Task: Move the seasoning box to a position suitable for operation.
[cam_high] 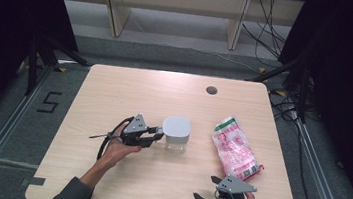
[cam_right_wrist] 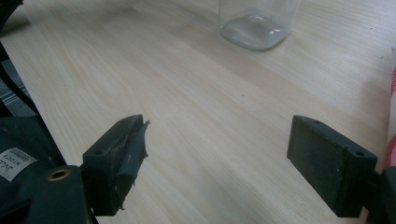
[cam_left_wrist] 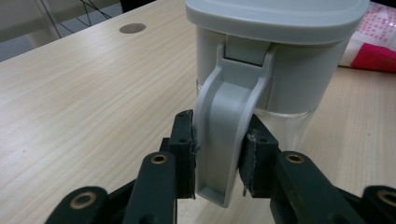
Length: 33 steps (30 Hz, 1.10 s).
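Observation:
A clear container with a grey lid (cam_high: 176, 129) stands upright near the middle of the wooden table (cam_high: 130, 89). My left gripper (cam_high: 157, 137) reaches it from the left, and its jaws are shut on the container's grey handle (cam_left_wrist: 229, 140), one pad on each side. The lid (cam_left_wrist: 275, 14) fills the top of the left gripper view. My right gripper (cam_high: 206, 188) rests near the table's front edge, right of centre, jaws wide open with nothing between them (cam_right_wrist: 215, 158). In the right gripper view the container's glass base (cam_right_wrist: 259, 23) shows farther off.
A pink and white plastic bag (cam_high: 235, 149) lies on the table to the right of the container, just beyond my right gripper. A round cable hole (cam_high: 211, 90) sits near the table's far edge. Bare wood lies left and far of the container.

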{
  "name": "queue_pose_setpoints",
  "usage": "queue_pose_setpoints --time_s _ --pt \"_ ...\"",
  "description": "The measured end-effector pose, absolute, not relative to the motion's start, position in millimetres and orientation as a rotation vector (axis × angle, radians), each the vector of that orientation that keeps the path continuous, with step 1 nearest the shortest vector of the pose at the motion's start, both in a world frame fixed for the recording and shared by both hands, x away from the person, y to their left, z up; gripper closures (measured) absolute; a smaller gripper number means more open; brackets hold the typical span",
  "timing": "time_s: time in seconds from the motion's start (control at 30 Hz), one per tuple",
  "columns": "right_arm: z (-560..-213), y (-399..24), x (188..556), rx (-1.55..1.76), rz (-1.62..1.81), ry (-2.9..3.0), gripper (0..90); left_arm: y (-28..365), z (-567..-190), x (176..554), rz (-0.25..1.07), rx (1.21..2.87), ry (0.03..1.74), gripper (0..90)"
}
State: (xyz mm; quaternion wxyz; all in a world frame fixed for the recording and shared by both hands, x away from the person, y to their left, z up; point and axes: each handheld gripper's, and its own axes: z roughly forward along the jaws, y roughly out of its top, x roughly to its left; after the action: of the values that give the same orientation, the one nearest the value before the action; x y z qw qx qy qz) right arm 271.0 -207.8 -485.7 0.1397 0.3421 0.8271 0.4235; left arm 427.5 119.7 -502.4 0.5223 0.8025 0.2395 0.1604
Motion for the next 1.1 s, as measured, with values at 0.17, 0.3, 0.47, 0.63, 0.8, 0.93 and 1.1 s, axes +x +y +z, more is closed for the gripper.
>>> queue_pose_setpoints --time_s 0.17,0.3,0.47,0.63,0.8,0.93,1.1 --pt "-485 -208 271 0.994 1.229 2.402 20.2 115 -502 423 0.384 1.931 0.575 69.2" --pt "-485 -208 271 0.982 1.238 2.405 20.2 117 -501 425 0.404 1.937 0.55 69.1" --pt "-485 -208 271 0.982 1.236 2.405 20.2 117 -502 425 0.402 1.935 0.564 68.6" --pt "-485 -209 271 0.994 1.226 2.394 20.8 119 -501 422 0.424 1.924 0.589 65.5" --pt "-485 -209 271 0.998 1.226 2.392 20.8 125 -496 415 0.394 1.924 0.589 57.7" --pt "-485 -209 271 0.995 1.229 2.393 20.7 129 -490 408 0.393 1.918 0.582 51.2" --pt "-485 -209 271 0.994 1.229 2.393 20.7 134 -481 404 0.365 1.917 0.605 46.3"
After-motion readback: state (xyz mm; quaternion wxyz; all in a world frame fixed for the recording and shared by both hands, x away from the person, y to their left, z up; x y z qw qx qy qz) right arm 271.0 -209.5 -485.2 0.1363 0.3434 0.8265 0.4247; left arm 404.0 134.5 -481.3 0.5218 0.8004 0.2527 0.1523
